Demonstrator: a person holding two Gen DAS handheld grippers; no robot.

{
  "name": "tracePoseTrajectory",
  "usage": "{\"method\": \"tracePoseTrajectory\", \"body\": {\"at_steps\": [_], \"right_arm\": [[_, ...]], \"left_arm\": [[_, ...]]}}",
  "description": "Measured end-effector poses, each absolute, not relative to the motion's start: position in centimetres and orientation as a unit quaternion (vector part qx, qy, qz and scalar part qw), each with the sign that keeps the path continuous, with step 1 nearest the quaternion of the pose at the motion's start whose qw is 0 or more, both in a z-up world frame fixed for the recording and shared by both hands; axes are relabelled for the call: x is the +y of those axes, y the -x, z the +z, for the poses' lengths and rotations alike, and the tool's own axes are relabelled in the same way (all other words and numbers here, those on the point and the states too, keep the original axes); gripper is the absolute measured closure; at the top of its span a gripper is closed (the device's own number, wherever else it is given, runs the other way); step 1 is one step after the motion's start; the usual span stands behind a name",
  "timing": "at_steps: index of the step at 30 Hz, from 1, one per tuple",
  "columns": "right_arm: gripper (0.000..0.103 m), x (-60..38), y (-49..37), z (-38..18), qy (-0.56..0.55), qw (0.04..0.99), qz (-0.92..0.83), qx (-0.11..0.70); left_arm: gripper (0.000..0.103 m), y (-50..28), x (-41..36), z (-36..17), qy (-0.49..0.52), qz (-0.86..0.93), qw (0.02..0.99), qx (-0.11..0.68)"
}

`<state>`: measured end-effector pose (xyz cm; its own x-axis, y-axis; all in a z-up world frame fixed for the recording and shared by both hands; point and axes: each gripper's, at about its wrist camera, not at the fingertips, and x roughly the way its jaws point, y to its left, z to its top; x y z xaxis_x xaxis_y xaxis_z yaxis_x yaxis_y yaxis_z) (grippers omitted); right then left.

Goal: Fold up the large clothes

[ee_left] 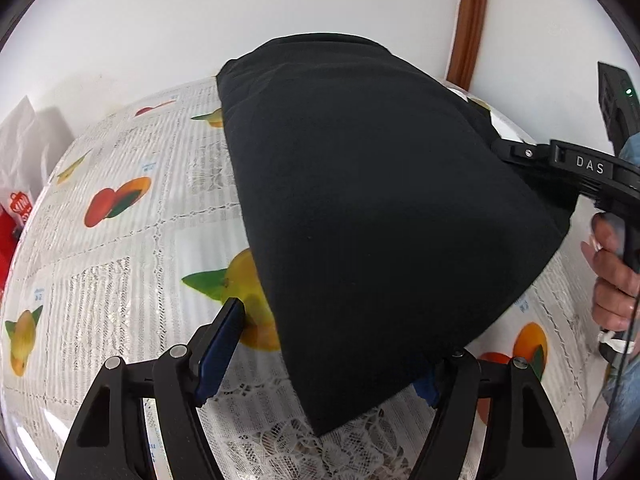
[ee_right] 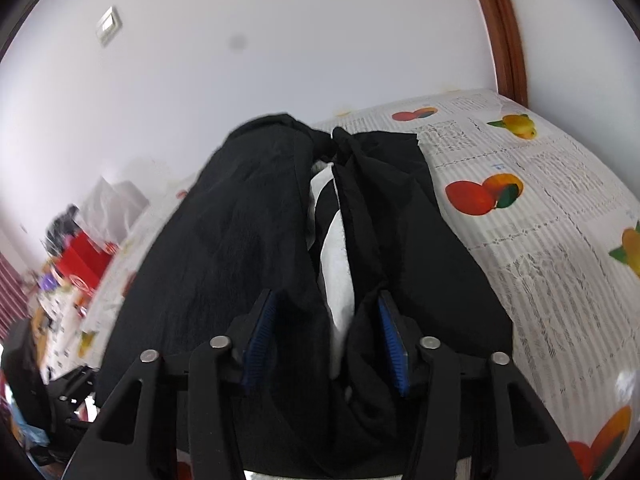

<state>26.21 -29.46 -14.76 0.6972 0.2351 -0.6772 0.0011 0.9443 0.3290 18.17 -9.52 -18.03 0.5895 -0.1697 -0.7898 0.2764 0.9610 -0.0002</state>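
Right wrist only: white patch (ee_right: 338, 276) between black garment (ee_right: 240, 240) folds.

The garment (ee_left: 360, 200) in the middle of the frame is plain black; from the right wrist view a white strip (ee_right: 338, 272) shows between its folds. The tablecloth (ee_left: 132, 264) is white with grey lace-like stripes and printed fruit in red, orange, yellow and green. The pads (ee_right: 388, 340) are blue. At left sits a red box (ee_right: 82, 264). The door frame (ee_right: 504, 28), upper right, is brown.

Garment (ee_left: 360, 200) lies on the tablecloth (ee_left: 132, 248) — bags (ee_left: 24, 168) far left.
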Motion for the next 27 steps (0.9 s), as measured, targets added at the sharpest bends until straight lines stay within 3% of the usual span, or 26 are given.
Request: {"method": "tracePoseTrajectory", "body": {"at_steps": [1,2,5,9,15,23,25,27], "right_arm": [[0.086,-29.3,-26.3,-14.8,-0.148,0.908,0.069,0.385],[0.090,-29.0,-26.4,-14.6,-0.139,0.909,0.076,0.384],[0.095,-29.2,-25.6,-12.8,-0.119,0.926,0.090,0.346],[0.096,-32.8,-22.0,-10.3,-0.177,0.946,0.093,0.256],[0.094,-34.2,-22.2,-14.3,-0.181,0.927,0.030,0.327],[0.078,-34.0,-19.6,-13.0,-0.110,0.933,-0.019,0.342],[0.070,-34.2,-18.6,-12.8,-0.085,0.933,-0.029,0.350],[0.068,-34.6,-17.4,-12.6,-0.077,0.930,-0.037,0.356]], "left_arm": [[0.030,-18.3,-9.6,-18.1,-0.060,-0.119,0.890,0.436],[0.030,-18.3,-9.6,-18.1,-0.059,-0.116,0.890,0.437],[0.030,-18.4,-9.7,-18.2,-0.060,-0.103,0.893,0.435],[0.030,-18.4,-9.4,-18.2,-0.061,-0.101,0.893,0.433],[0.030,-18.5,-9.7,-18.3,-0.061,-0.100,0.894,0.433],[0.031,-18.7,-9.3,-18.4,-0.057,-0.100,0.892,0.437],[0.034,-18.7,-9.1,-18.3,-0.055,-0.102,0.891,0.440],[0.037,-18.4,-9.0,-18.1,-0.049,-0.110,0.890,0.441]]}}
